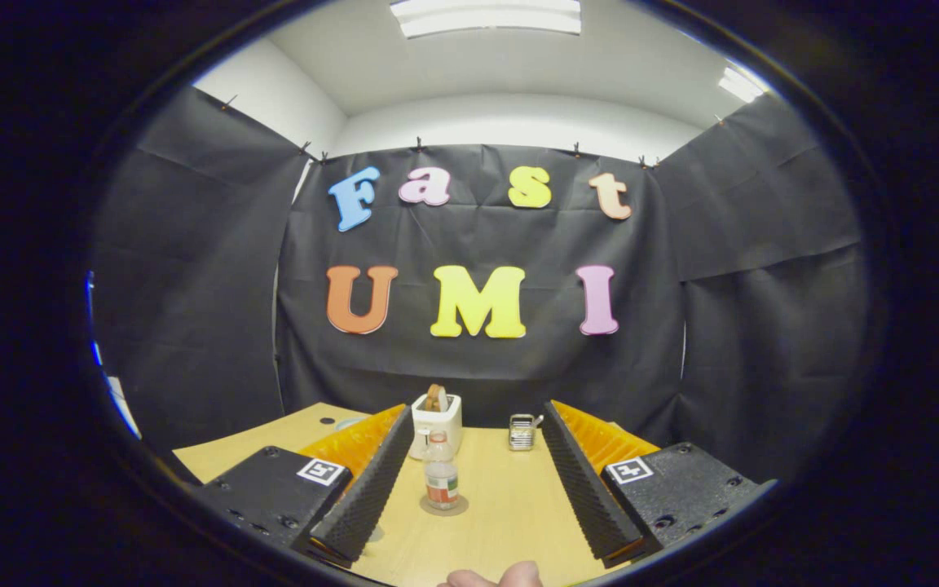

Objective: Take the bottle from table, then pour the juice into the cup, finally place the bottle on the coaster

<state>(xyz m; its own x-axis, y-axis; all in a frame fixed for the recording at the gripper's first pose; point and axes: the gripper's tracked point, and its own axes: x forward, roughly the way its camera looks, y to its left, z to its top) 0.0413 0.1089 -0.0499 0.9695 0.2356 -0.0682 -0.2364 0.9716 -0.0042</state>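
A small clear bottle [441, 475] with a pale cap and a coloured label stands upright on a round grey coaster [444, 507] on the wooden table [510, 522]. It stands between my fingers, nearer the left one, and neither finger touches it. My gripper [479, 416] is open wide, with nothing held. A small ribbed metal cup [522, 432] with a handle stands further back, just inside the right finger's tip.
A white toaster [436, 422] with a slice of bread in it stands behind the bottle near the table's far edge. A fingertip of the person's hand [495, 577] shows at the near edge. Black cloth walls close in the table's back and sides.
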